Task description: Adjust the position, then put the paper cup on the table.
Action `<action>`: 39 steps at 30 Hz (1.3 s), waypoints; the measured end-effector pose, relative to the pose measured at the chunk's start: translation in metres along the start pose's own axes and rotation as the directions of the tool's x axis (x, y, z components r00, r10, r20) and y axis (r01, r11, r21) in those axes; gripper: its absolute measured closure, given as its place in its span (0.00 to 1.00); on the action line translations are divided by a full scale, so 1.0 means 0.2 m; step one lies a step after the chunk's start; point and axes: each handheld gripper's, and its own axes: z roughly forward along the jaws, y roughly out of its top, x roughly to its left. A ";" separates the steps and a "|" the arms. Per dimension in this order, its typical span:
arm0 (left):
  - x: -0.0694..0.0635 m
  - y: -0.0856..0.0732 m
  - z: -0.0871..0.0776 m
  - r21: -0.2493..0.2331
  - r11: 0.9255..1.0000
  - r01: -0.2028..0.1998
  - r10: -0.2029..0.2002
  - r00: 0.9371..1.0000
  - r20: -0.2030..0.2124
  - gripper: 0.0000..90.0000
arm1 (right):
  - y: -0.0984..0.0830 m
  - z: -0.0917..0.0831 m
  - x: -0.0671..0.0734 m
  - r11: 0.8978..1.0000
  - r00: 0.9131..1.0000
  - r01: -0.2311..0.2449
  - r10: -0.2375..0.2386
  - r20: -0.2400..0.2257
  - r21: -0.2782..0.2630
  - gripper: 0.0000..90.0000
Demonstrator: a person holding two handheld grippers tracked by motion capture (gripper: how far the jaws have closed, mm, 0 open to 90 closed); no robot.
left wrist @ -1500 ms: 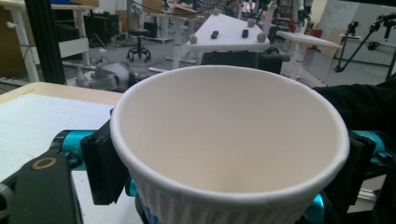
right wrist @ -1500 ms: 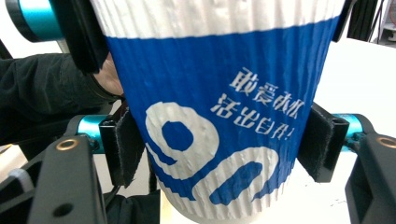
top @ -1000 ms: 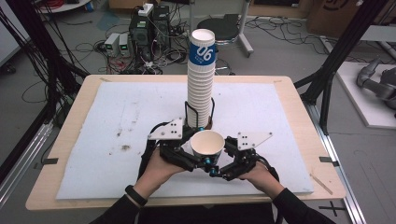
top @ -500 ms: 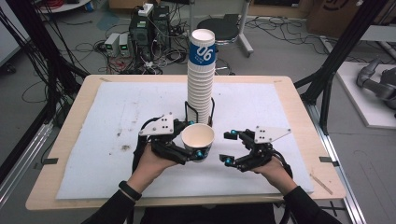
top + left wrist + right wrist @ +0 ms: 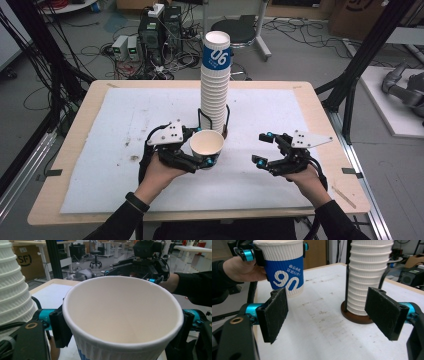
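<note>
Above table | left hand-held gripper (image 5: 202, 154) clamps cup (image 5: 206, 148) | right hand-held gripper (image 5: 262, 148) apart, empty

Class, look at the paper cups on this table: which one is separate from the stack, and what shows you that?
The single cup clamped in the left gripper, lifted beside the tall stack; all the others sit nested together on the round base.
</note>
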 end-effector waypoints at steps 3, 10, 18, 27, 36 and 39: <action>0.00 0.00 0.00 -0.001 1.000 0.001 -0.001 1.000 -0.004 0.26 | 0.00 -0.01 -0.01 1.000 1.000 0.002 -0.002 0.007 -0.007 0.22; 0.00 -0.01 -0.01 -0.004 1.000 0.002 -0.002 1.000 -0.010 0.26 | 0.00 -0.02 -0.01 1.000 1.000 -0.002 0.003 0.009 -0.006 0.22; 0.00 0.00 -0.02 -0.011 1.000 0.003 -0.003 1.000 -0.021 0.26 | 0.00 -0.03 -0.02 1.000 1.000 0.003 -0.003 0.022 -0.011 0.22; 0.00 -0.01 -0.06 -0.013 1.000 0.010 -0.010 0.999 -0.046 0.26 | 0.02 -0.03 -0.04 1.000 1.000 -0.002 0.002 0.028 -0.022 0.22; -0.01 -0.01 -0.11 -0.015 1.000 0.001 -0.002 0.998 -0.067 0.26 | 0.03 -0.02 -0.05 1.000 1.000 0.001 0.000 0.022 -0.027 0.22; 0.00 -0.01 -0.13 -0.019 1.000 0.003 -0.004 0.997 -0.080 0.26 | 0.03 -0.01 -0.06 1.000 1.000 0.001 0.000 0.024 -0.026 0.22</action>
